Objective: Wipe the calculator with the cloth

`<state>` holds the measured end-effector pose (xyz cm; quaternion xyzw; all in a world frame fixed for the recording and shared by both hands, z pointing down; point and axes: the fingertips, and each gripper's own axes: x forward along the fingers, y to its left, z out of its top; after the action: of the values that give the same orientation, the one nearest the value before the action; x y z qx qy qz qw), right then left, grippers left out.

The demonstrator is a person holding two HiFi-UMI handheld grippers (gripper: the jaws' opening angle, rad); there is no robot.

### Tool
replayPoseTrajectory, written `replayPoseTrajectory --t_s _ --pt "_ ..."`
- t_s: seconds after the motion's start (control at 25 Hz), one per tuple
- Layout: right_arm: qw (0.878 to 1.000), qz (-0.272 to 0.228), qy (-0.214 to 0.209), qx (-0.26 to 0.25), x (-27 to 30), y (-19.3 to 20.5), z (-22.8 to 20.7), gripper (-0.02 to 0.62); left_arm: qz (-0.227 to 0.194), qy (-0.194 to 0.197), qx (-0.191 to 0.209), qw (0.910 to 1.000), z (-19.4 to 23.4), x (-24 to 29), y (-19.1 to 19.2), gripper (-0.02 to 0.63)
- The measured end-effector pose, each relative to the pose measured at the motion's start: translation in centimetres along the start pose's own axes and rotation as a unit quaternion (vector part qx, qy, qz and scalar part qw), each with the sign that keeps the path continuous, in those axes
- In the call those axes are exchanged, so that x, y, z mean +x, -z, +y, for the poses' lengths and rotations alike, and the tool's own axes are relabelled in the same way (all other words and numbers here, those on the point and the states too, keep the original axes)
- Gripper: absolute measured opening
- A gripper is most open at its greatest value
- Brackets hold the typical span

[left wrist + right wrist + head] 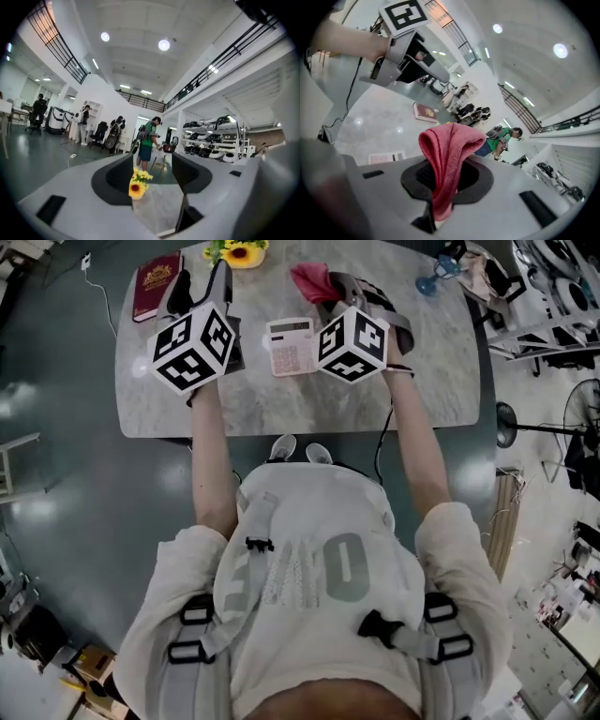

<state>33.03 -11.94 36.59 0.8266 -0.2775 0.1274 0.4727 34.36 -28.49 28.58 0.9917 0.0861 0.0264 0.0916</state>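
Observation:
The pale calculator [291,346] lies flat on the marble table [422,381], between my two raised grippers; it also shows low in the right gripper view as the calculator [386,158]. My right gripper [330,285] is shut on a pink cloth [312,279]. In its own view the right gripper [445,177] pinches the cloth [451,145], which folds over the jaws and hangs down. My left gripper [221,276] hovers left of the calculator. Seen in its own view, the left gripper [152,174] is open, with nothing between the jaws.
A dark red book [157,285] lies at the table's far left. A sunflower [242,251] stands at the far edge, and a blue glass piece [433,277] at the far right. A power cable [100,298] runs off the table's left side. People stand far off in the hall [149,140].

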Motion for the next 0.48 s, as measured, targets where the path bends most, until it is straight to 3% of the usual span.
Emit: replayPoseTrajectory --t_s 0.12,0.24,0.48 --pt "0.995 -0.052 0.047 0.075 -3.7 -1.5 -3.3 0.057 -0.075 0.031 0.018 0.9965 -3.0 -2.5 -4.7 0.243" --pt "0.98 -0.102 0.085 0.151 -7.4 -2.4 -5.4 0.057 -0.123 0.044 0.058 0.9898 -5.6 -4.9 -7.2 0.161" --pt "0.942 -0.176 0.136 0.251 -12.8 -2.8 -7.3 0.057 -0.153 0.029 0.129 0.9794 -8.2 -8.4 -7.8 0.023"
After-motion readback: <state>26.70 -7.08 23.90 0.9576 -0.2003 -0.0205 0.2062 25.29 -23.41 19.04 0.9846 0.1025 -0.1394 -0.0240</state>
